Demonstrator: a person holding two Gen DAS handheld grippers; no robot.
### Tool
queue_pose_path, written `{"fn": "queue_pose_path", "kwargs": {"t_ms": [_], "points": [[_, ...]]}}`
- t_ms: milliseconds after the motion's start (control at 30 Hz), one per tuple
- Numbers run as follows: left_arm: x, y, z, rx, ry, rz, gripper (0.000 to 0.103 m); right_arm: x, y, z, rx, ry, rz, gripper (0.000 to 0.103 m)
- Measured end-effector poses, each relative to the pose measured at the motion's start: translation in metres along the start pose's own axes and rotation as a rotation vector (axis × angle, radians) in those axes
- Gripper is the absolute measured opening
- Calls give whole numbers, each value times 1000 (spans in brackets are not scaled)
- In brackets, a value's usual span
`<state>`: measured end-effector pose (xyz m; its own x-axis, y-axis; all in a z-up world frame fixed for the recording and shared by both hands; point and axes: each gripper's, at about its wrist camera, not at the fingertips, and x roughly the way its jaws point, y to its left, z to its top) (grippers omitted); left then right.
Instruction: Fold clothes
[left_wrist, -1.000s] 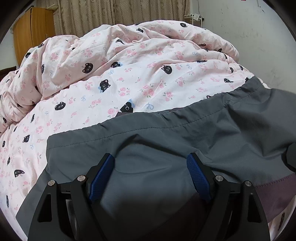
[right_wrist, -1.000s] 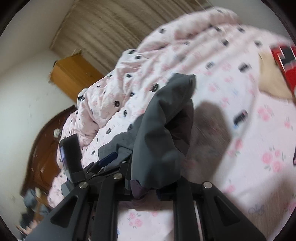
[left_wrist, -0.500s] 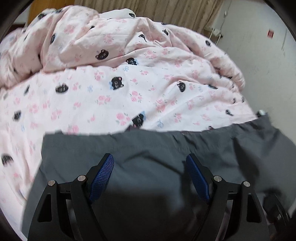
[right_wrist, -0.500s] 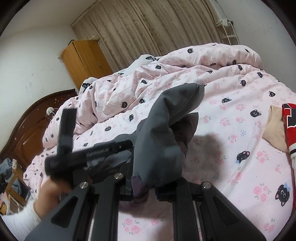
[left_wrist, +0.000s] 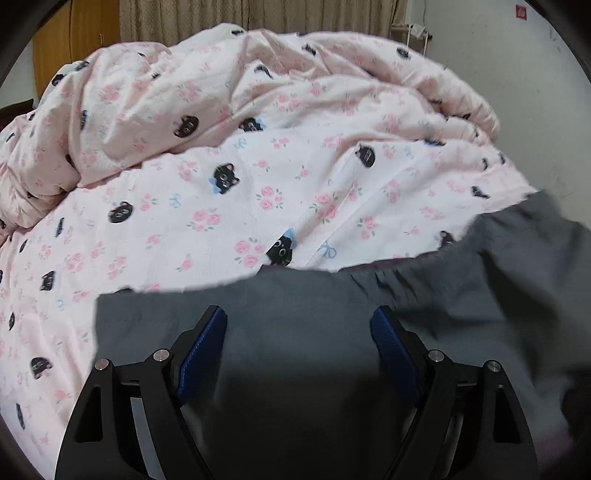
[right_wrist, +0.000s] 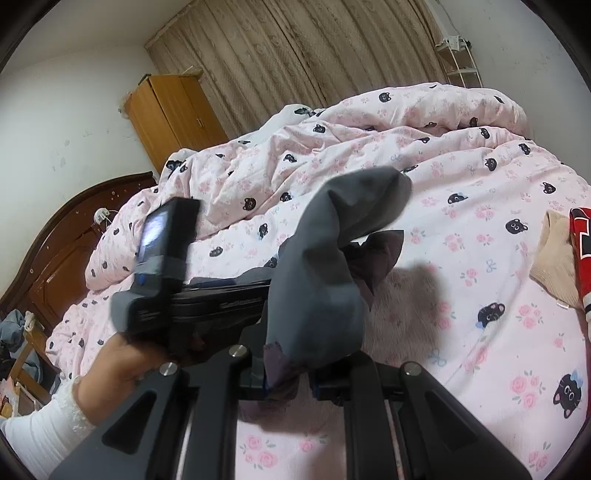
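One grey garment (right_wrist: 314, 295) on the bed (left_wrist: 258, 192), unfolded | right gripper (right_wrist: 288, 384): fingers pinched on its bunched corner, lifted above the bed | left gripper (left_wrist: 299, 343): fingers wide over spread cloth, holding nothing | folds all remain, I judge.

Open pink sheet (right_wrist: 480, 266) across the middle right of the right wrist view, nothing lying there. Far right edge blocked by a beige garment (right_wrist: 554, 266) and a red one (right_wrist: 581, 254). The heaped duvet (left_wrist: 258, 92) walls off the top.
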<state>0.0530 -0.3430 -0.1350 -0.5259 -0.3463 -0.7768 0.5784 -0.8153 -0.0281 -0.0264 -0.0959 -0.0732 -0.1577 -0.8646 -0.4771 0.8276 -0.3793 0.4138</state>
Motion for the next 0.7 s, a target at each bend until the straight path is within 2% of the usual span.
{"fn": "queue_pose_path", "kwargs": {"t_ms": [233,333,567,700], "points": [[-53,-4,-43,89,1,-33,78,0,3,4,4,-3,9,15],[-42,-15,-61,136,14,-21,78,0,6,4,-2,-1,15,15],[-31,-15,-72,145,-17,-37,80,7,25,-2,-92,19,14,15],[-61,-6,-67,140,-68,-37,79,4,35,1,-145,12,8,15]]}}
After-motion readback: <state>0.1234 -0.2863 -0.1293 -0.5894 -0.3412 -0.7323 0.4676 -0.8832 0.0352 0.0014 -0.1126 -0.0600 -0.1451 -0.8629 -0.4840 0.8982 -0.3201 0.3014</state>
